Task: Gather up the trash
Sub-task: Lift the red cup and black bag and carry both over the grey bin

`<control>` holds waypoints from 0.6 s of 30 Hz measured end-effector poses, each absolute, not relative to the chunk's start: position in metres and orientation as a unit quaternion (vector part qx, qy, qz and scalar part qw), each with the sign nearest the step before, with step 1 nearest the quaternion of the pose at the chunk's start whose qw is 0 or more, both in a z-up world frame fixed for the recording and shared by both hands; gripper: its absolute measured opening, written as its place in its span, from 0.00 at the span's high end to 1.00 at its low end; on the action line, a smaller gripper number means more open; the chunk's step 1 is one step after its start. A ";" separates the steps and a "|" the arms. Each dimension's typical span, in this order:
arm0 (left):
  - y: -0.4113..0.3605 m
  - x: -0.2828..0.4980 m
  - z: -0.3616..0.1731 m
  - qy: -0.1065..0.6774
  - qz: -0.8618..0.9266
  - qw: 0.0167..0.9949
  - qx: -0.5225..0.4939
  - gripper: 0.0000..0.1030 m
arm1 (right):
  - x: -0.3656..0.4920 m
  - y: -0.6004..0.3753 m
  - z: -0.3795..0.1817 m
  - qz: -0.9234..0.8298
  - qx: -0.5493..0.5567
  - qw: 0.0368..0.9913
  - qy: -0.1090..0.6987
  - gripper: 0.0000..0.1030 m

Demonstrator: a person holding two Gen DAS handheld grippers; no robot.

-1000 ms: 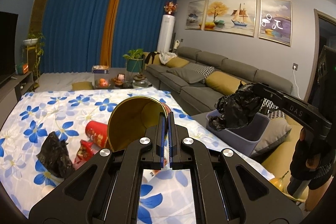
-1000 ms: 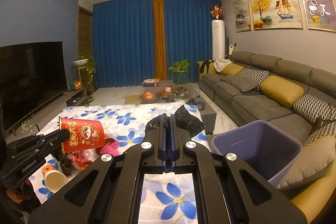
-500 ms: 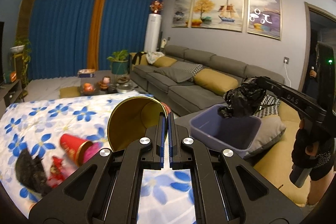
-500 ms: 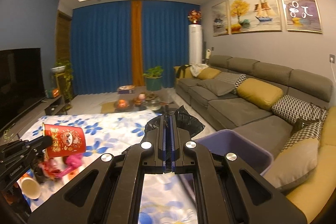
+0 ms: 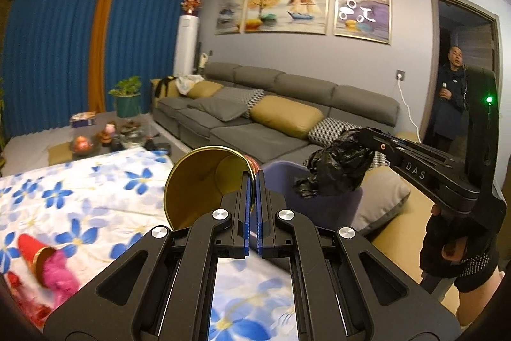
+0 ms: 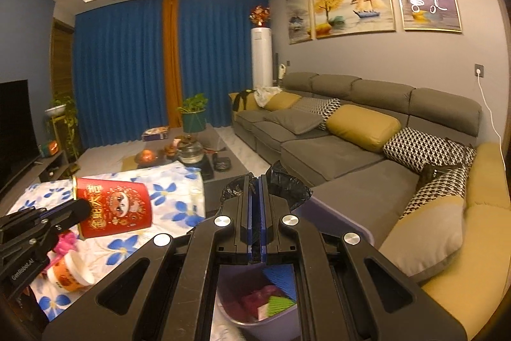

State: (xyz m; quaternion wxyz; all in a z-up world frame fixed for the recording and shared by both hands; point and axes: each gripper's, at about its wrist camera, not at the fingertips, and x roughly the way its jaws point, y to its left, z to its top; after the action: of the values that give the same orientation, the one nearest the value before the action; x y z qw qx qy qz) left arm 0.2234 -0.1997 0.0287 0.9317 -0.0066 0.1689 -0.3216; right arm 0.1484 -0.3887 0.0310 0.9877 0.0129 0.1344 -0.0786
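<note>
A: Two pieces are being carried at once. The red cup [image 6: 113, 206] is being pinched by its rim in the left gripper [image 5: 252, 181], jaws clenched on the wall, gold inside facing the lens. The black bag [image 5: 335, 170] is being gripped in the right gripper [image 6: 255, 181], jaws clamped on the crumpled plastic.

B: And the bin [image 6: 335, 222]?

A: It is being seen at six o'clock in the right view, directly under the bag, with scraps already lying inside. In the left view it is being shown at three o'clock from the cup, partly hidden behind the bag.

B: How is the drop best being done?

A: The bag is probably being released first, since it is hanging over the opening. The cup is being kept clamped until its mouth is brought past the rim; a thin-wall pinch is likely being loosened by any twist. More litter is being left on the floral cloth [image 5: 80, 206].
</note>
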 end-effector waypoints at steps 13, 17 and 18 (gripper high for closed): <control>-0.249 0.249 0.007 0.192 -0.356 0.915 0.004 0.98 | 0.158 -0.421 0.016 -0.102 0.027 0.983 0.148 0.96; -0.257 0.250 0.005 0.193 -0.362 0.912 0.005 0.98 | 0.160 -0.428 0.013 -0.107 0.030 0.982 0.152 0.96; -0.259 0.250 0.005 0.193 -0.363 0.912 0.005 0.98 | 0.161 -0.430 0.013 -0.108 0.031 0.982 0.153 0.96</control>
State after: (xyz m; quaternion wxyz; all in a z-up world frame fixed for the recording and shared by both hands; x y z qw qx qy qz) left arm 0.2501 -0.2594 0.0052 0.9117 0.0054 0.1930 -0.3627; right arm 0.1611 -0.4295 0.0129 0.9818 0.0310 0.1532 -0.1082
